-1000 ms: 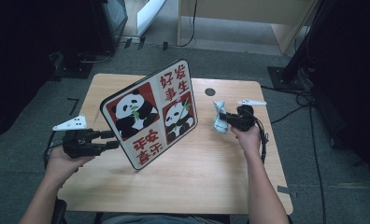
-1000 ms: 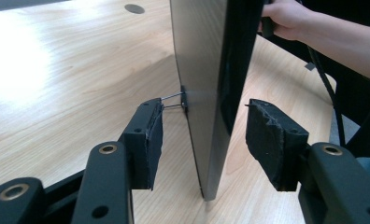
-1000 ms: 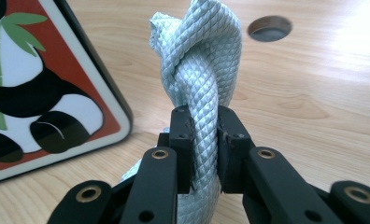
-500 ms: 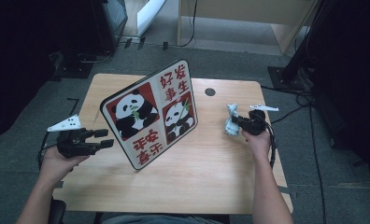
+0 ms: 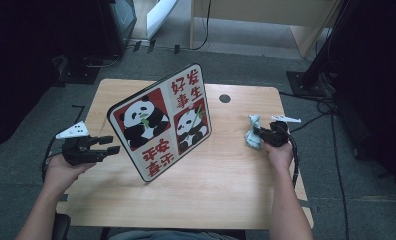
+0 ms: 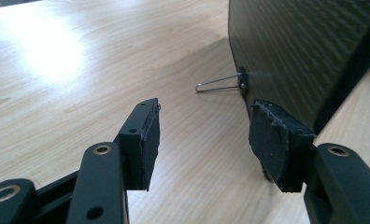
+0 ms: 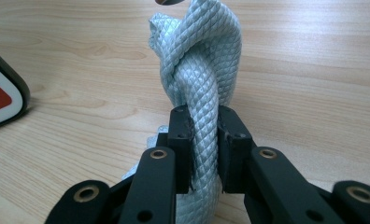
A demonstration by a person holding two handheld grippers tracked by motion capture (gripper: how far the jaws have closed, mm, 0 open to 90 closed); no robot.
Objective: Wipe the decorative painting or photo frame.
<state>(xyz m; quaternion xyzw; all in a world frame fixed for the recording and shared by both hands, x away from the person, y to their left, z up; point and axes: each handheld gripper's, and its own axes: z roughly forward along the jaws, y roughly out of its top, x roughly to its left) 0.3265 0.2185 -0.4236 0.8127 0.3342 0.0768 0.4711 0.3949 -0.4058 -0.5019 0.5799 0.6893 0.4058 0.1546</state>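
A panda picture board (image 5: 160, 120) stands tilted in the middle of the wooden table (image 5: 221, 190). Its dark back (image 6: 309, 51) with a thin wire stand (image 6: 218, 85) rises just ahead of my left gripper (image 6: 204, 140), which is open with nothing between its jaws. In the high view that left gripper (image 5: 105, 145) hovers at the board's left edge. My right gripper (image 7: 204, 140) is shut on a knotted pale blue-white rope (image 7: 199, 70), held above the table at the right (image 5: 252, 132). A corner of the board (image 7: 3, 98) shows at the left in the right gripper view.
A round dark hole (image 5: 224, 98) sits in the table near its far edge. Cables (image 5: 318, 107) trail on the grey floor to the right. Bare tabletop lies in front of the board and between the two hands.
The right gripper has carried the rope a little further right and lower. The left gripper has drawn back slightly toward the table's left edge. The board has not moved.
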